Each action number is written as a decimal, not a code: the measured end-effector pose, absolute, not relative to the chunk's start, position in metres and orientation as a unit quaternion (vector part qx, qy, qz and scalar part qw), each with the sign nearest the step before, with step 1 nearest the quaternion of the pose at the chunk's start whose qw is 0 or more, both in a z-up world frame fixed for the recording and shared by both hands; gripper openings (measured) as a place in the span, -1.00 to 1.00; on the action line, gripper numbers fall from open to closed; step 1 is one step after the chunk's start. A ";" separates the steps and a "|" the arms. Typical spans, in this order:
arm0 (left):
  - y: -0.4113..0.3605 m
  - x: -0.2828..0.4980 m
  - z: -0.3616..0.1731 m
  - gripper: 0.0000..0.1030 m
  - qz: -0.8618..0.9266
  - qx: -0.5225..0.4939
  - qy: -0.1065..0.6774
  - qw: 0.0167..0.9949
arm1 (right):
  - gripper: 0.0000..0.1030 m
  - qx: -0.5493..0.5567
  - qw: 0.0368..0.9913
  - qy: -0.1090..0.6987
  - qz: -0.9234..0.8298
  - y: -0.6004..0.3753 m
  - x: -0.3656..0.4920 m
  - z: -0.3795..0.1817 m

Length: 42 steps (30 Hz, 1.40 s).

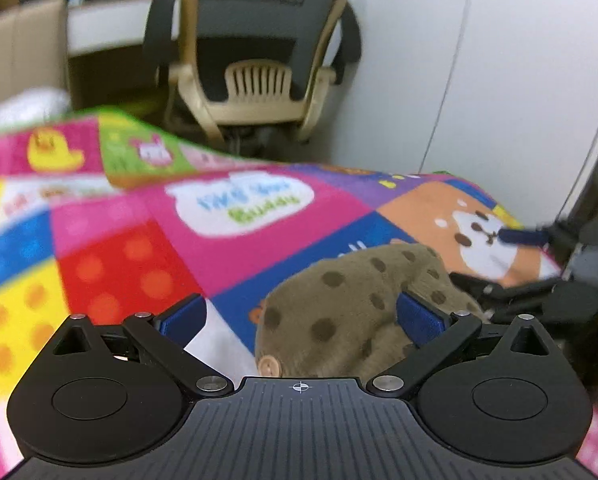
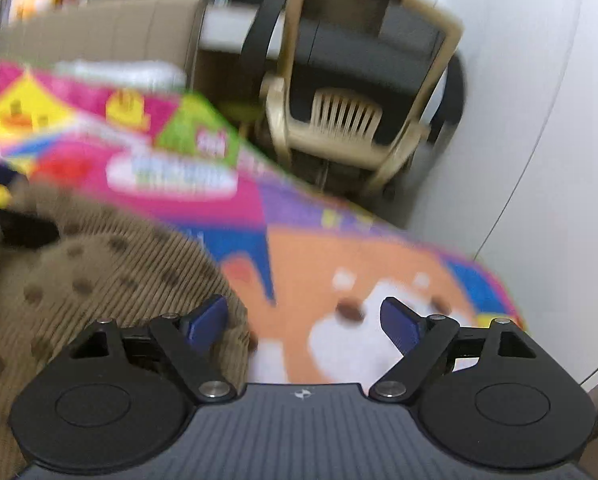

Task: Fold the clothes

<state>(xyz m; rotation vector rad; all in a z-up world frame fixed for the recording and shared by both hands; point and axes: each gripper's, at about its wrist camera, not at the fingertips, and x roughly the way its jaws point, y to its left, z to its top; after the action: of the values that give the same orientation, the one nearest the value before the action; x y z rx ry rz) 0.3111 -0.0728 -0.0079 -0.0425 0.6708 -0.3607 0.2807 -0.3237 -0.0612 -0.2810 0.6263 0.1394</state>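
A bright patchwork play mat (image 1: 111, 248) covers the surface, and everything here is placed by the brown spotted garment (image 1: 339, 312) that lies bunched on it. Beyond the garment, past the mat's far edge, stands a beige office chair (image 1: 255, 52) against a pale wall (image 1: 499, 80); far off to the garment's left is a cardboard box (image 1: 23, 48).

The garment is ribbed, corduroy-like cloth with dark dots, gathered into a rounded heap and not laid flat; no neat fold shows in either view. It sits partly on the mat's dog-face panel (image 2: 379, 300). Its long axis cannot be read from so crumpled a mound, though it seems to spread more sideways than away from the cameras.

The left gripper (image 1: 303, 316) is right over the garment, its jaws spread wide with nothing clamped: the cloth fills the gap between them and hides part of the right-hand blue pad, while the left-hand pad stands over bare mat. The right gripper (image 2: 303, 322) is at the garment's right-hand edge, jaws also apart and empty: its left pad lies against or just above the cloth's rim, its right pad over the dog face. Both views are blurred, so touch cannot be settled.

So the garment lies ahead of and below the left jaws and leftward of the right jaws; the left hand looks the nearer, already straddling the heap. Any pinch would need an edge or corner found first, and none is plainly visible.
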 end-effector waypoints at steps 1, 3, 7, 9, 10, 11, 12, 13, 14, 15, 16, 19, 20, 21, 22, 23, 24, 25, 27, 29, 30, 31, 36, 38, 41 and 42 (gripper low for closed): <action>-0.073 0.314 -0.011 1.00 -0.174 -0.021 0.332 0.927 | 0.64 -0.129 0.941 0.305 0.068 -0.327 0.279 -0.061; -0.073 0.318 -0.018 1.00 -0.171 -0.023 0.341 0.924 | 0.64 -0.111 0.945 0.301 0.070 -0.334 0.270 -0.053; -0.074 0.322 -0.023 1.00 -0.165 -0.027 0.349 0.922 | 0.64 -0.063 0.951 0.274 0.127 -0.340 0.230 -0.031; -0.075 0.320 -0.023 1.00 -0.162 -0.027 0.348 0.923 | 0.64 -0.050 0.942 0.291 0.161 -0.338 0.214 -0.034; -0.075 0.320 -0.022 1.00 -0.161 -0.024 0.347 0.924 | 0.64 -0.057 0.937 0.303 0.167 -0.335 0.208 -0.040; -0.076 0.320 -0.021 1.00 -0.161 -0.022 0.347 0.924 | 0.64 -0.079 0.932 0.313 0.161 -0.330 0.204 -0.050; -0.076 0.319 -0.021 1.00 -0.160 -0.020 0.347 0.924 | 0.64 -0.098 0.932 0.312 0.155 -0.326 0.199 -0.059; -0.077 0.318 -0.019 1.00 -0.158 -0.018 0.346 0.924 | 0.67 -0.100 0.937 0.300 0.149 -0.325 0.195 -0.062; -0.077 0.317 -0.018 1.00 -0.156 -0.017 0.345 0.925 | 0.67 -0.097 0.938 0.300 0.146 -0.326 0.193 -0.062; -0.076 0.315 -0.017 1.00 -0.156 -0.019 0.346 0.925 | 0.67 -0.093 0.938 0.301 0.143 -0.327 0.192 -0.061; -0.074 0.311 -0.019 1.00 -0.162 -0.031 0.351 0.922 | 0.68 -0.089 0.938 0.304 0.142 -0.327 0.193 -0.060; -0.066 0.298 -0.025 0.99 -0.178 -0.068 0.367 0.910 | 0.72 -0.090 0.940 0.300 0.138 -0.326 0.191 -0.062; -0.063 0.293 -0.027 0.99 -0.184 -0.080 0.372 0.906 | 0.72 -0.087 0.940 0.300 0.138 -0.326 0.191 -0.062; -0.060 0.289 -0.029 0.99 -0.189 -0.093 0.377 0.902 | 0.73 -0.083 0.940 0.300 0.138 -0.327 0.191 -0.062; -0.058 0.285 -0.030 0.99 -0.195 -0.105 0.382 0.897 | 0.73 -0.079 0.940 0.301 0.139 -0.328 0.191 -0.062; -0.055 0.280 -0.032 0.99 -0.200 -0.117 0.387 0.893 | 0.73 -0.075 0.940 0.301 0.139 -0.328 0.191 -0.062; -0.053 0.276 -0.034 0.99 -0.205 -0.129 0.391 0.888 | 0.73 -0.066 0.940 0.305 0.141 -0.330 0.192 -0.063; -0.050 0.272 -0.036 0.99 -0.211 -0.142 0.396 0.883 | 0.73 -0.048 0.938 0.312 0.145 -0.334 0.195 -0.062; -0.045 0.263 -0.040 0.99 -0.221 -0.166 0.405 0.872 | 0.73 -0.009 0.933 0.325 0.152 -0.343 0.200 -0.060; -0.040 0.254 -0.044 0.99 -0.231 -0.190 0.413 0.860 | 0.74 0.038 0.930 0.329 0.160 -0.354 0.204 -0.058; -0.038 0.251 -0.045 0.98 -0.237 -0.199 0.416 0.855 | 0.75 0.061 0.928 0.329 0.163 -0.359 0.206 -0.057; -0.041 0.250 -0.046 0.97 -0.244 -0.197 0.415 0.854 | 0.76 0.084 0.926 0.328 0.167 -0.365 0.208 -0.055; -0.056 0.242 -0.048 0.58 -0.251 -0.164 0.403 0.865 | 0.76 0.102 0.910 0.355 0.186 -0.359 0.224 -0.066; -0.052 0.241 -0.049 0.42 -0.248 -0.166 0.398 0.868 | 0.45 0.089 0.907 0.357 0.204 -0.348 0.224 -0.066; -0.036 0.244 -0.049 0.21 -0.249 -0.187 0.394 0.865 | 0.27 0.095 0.901 0.352 0.235 -0.331 0.227 -0.061; -0.029 0.245 -0.046 0.20 -0.244 -0.187 0.388 0.869 | 0.25 0.085 0.903 0.347 0.239 -0.321 0.230 -0.059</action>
<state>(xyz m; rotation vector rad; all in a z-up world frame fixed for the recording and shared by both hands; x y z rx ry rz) 0.2450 -0.0291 -0.0464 -0.3905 0.8116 -0.5110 0.2297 -0.3213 -0.0585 0.1752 0.7175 0.4943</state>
